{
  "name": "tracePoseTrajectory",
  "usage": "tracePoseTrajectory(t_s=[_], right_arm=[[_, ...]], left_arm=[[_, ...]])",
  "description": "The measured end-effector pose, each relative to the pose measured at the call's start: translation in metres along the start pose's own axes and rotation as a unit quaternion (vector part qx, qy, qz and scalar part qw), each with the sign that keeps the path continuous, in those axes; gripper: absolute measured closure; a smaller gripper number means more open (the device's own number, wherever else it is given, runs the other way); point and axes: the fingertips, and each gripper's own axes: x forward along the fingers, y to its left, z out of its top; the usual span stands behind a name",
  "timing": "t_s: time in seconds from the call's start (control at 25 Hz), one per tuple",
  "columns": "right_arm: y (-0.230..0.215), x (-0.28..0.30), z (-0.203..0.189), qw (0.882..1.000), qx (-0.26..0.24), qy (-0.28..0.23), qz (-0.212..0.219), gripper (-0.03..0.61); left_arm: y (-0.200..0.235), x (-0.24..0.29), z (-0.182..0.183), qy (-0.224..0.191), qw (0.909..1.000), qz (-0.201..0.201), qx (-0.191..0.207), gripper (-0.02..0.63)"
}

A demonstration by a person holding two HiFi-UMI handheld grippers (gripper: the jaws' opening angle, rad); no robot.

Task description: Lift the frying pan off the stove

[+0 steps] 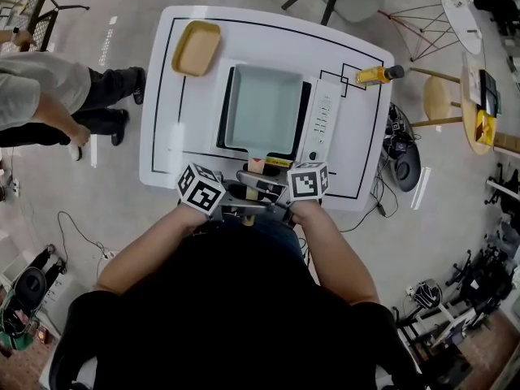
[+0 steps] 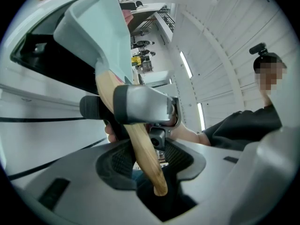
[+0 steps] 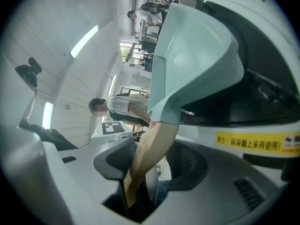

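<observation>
A square pale-green frying pan [image 1: 264, 108] sits on a portable stove [image 1: 325, 120] on the white table [image 1: 162, 128]. Its wooden handle [image 1: 255, 167] points toward me. My left gripper [image 1: 242, 208] comes at the handle from the left and my right gripper [image 1: 262, 181] from the right, a little nearer the pan. In the left gripper view the handle [image 2: 140, 144] runs between the open jaws of the left gripper [image 2: 149, 156], close to one pad. The right gripper view shows the handle [image 3: 150, 149] between the open jaws of the right gripper [image 3: 150, 161], with the pan [image 3: 192, 55] above.
A tan tray [image 1: 197, 47] lies at the table's far left corner. A yellow bottle [image 1: 378, 74] lies to the right of the stove. A person [image 1: 49, 96] stands left of the table. Chairs and stools stand behind and to the right.
</observation>
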Motion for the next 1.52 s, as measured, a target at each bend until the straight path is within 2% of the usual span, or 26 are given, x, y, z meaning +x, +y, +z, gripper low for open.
tracePoseTrajectory(t_s=[0.48,1.36,1.52], right_arm=[[0.002,0.001,-0.001,1.0,0.013,-0.002,0.011,0.383],[0.019,0.004,0.005,0.996,0.059,-0.04,0.043,0.393],[0.019,0.003,0.005,0.997,0.06,-0.04,0.034,0.39]], left_arm=[[0.004,-0.001,-0.003,0.009,0.9999,0.01,0.004,0.477],[-0.011,-0.009,0.0,0.022,0.9997,-0.009,0.011,0.469],[-0.016,-0.01,0.001,0.031,0.9994,-0.01,0.014,0.463]])
